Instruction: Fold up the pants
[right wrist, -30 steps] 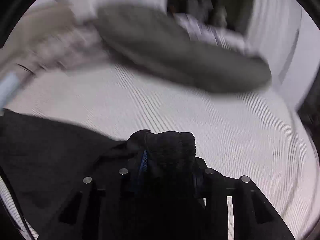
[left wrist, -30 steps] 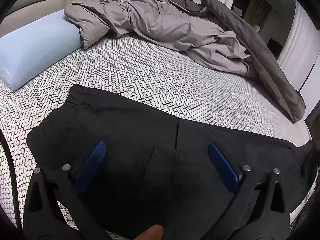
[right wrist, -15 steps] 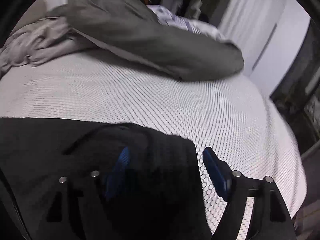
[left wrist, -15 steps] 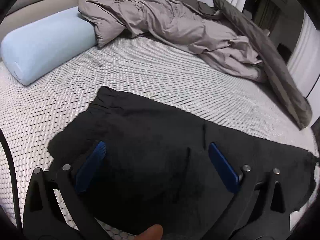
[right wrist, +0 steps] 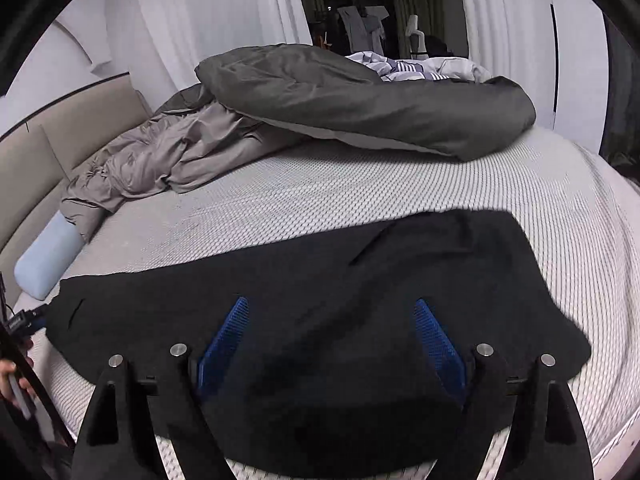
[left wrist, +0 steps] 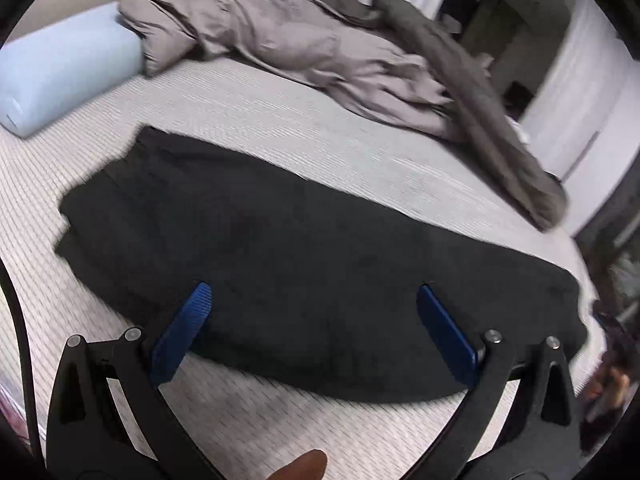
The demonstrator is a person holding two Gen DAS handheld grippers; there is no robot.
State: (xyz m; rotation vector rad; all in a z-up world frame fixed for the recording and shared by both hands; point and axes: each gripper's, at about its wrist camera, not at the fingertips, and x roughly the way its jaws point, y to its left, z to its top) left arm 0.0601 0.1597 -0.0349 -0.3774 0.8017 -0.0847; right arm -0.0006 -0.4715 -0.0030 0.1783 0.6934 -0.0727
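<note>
The black pants [left wrist: 304, 264] lie flat in a long band across the white patterned bed, waistband toward the left near the pillow. They also fill the lower half of the right wrist view [right wrist: 340, 304]. My left gripper [left wrist: 314, 300] is open and empty, held above the near edge of the pants. My right gripper [right wrist: 330, 316] is open and empty, held above the right end of the pants.
A light blue bolster pillow [left wrist: 60, 76] lies at the far left. A crumpled grey duvet [left wrist: 320, 52] and a dark grey cover [right wrist: 360, 100] are heaped at the back of the mattress [right wrist: 300, 192]. The bed's right edge is close to the pants' end.
My right gripper has let go of the pants end, opened and pulled back. My left gripper has drawn back toward me, so the whole of the pants shows.
</note>
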